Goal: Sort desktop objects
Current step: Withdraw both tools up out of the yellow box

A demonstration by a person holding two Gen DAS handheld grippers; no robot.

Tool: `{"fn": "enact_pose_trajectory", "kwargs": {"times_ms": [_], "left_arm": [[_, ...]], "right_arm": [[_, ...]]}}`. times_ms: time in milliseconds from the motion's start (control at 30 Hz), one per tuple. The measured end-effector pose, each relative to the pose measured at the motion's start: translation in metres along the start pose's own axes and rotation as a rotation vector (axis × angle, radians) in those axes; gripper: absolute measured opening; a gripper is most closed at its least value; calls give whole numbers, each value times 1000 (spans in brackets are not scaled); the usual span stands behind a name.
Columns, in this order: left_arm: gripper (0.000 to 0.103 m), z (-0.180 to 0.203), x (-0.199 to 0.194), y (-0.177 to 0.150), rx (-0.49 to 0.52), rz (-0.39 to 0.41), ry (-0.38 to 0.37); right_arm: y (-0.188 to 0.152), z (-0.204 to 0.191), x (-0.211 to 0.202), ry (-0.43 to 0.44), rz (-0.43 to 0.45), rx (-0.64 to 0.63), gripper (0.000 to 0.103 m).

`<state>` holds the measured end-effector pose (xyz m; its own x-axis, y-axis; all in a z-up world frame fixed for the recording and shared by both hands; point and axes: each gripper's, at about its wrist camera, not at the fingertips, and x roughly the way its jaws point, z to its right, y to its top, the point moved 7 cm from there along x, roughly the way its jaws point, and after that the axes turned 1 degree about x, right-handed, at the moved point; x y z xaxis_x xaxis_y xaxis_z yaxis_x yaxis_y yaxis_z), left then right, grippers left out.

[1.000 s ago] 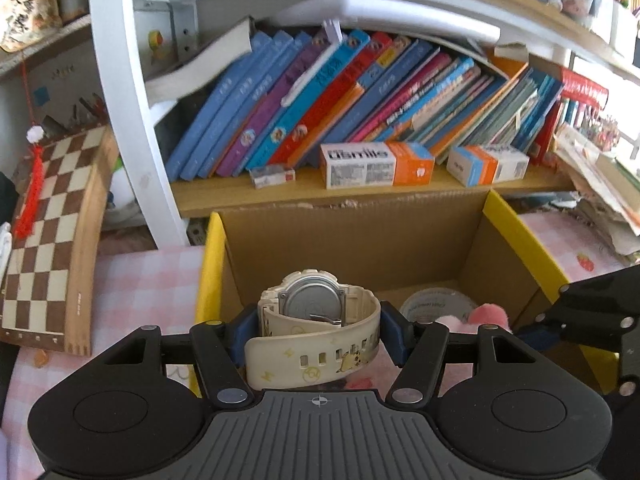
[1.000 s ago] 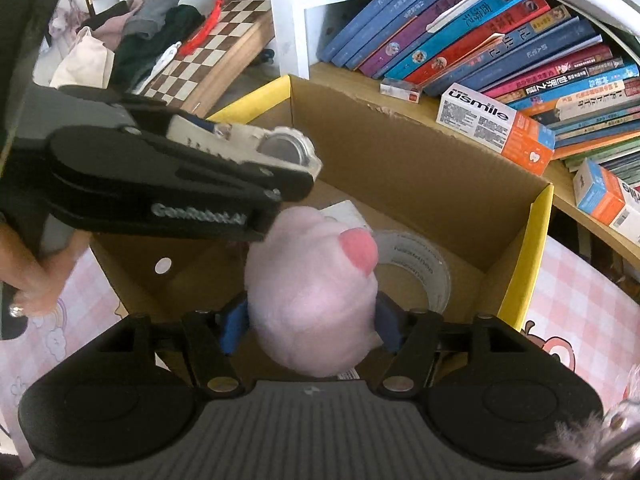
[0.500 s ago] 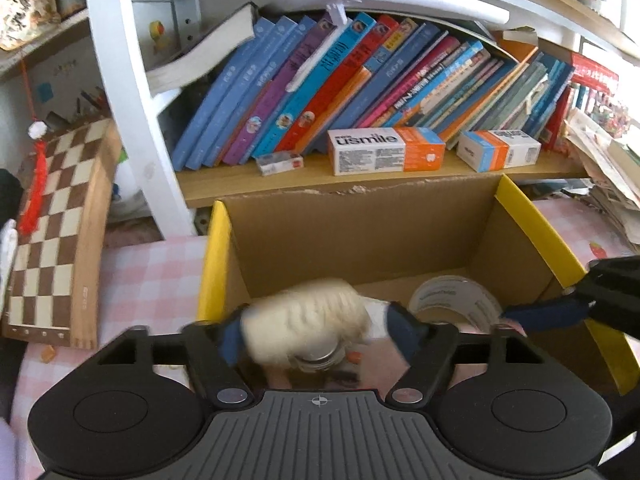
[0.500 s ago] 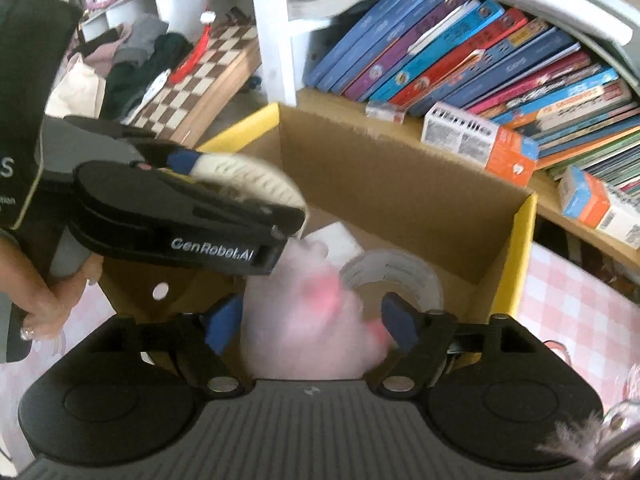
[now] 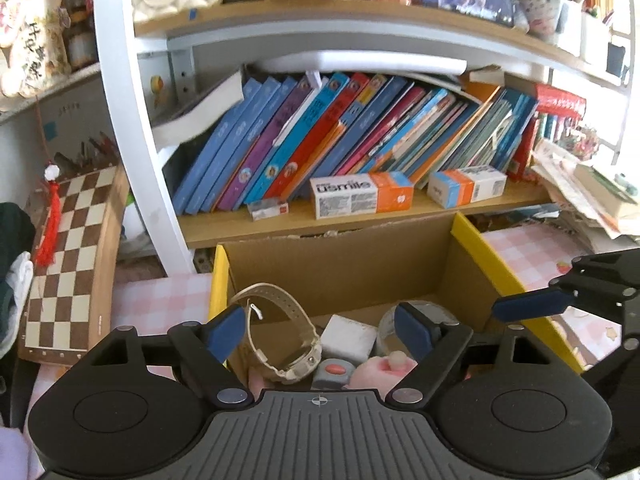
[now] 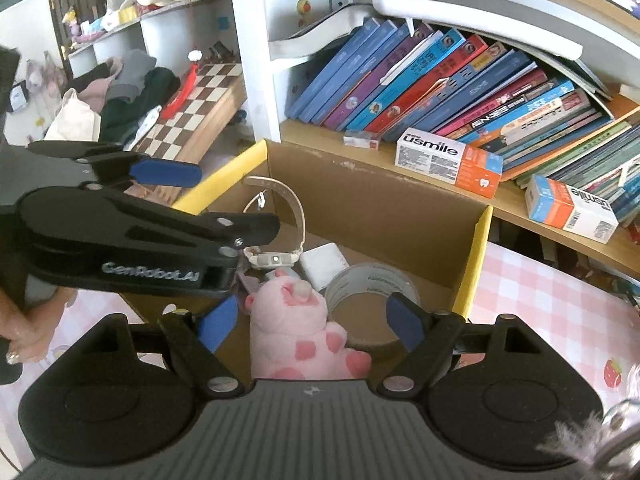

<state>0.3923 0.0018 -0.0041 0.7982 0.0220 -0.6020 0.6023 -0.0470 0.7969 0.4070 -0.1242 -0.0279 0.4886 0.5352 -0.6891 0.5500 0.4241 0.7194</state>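
jaws of both the left gripper [image 5: 320, 332] and right gripper [image 6: 310, 320] have just been opening and are standing released; watch [image 5: 280, 336] and pink plush [image 6: 296, 328] are lying inside the cardboard box [image 6: 384, 204].

Pink checked tabletop [image 6: 560, 304], open cardboard box [image 6: 380, 208] on it, chessboard [image 5: 68, 264] leaning beside

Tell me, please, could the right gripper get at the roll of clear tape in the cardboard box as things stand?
Probably yes: the right gripper is open above the cardboard box, and the tape roll lies uncovered, though the pink plush toy crowds it.
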Motion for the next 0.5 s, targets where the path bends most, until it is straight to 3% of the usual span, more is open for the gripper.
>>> {"fn": "enact_pose_trajectory", "kwargs": {"times_ms": [500], "left_arm": [[90,-8,-87,-22,-33,80,-1]], "right_arm": [[-17,-26,-69,-48,108,11,81]]}}
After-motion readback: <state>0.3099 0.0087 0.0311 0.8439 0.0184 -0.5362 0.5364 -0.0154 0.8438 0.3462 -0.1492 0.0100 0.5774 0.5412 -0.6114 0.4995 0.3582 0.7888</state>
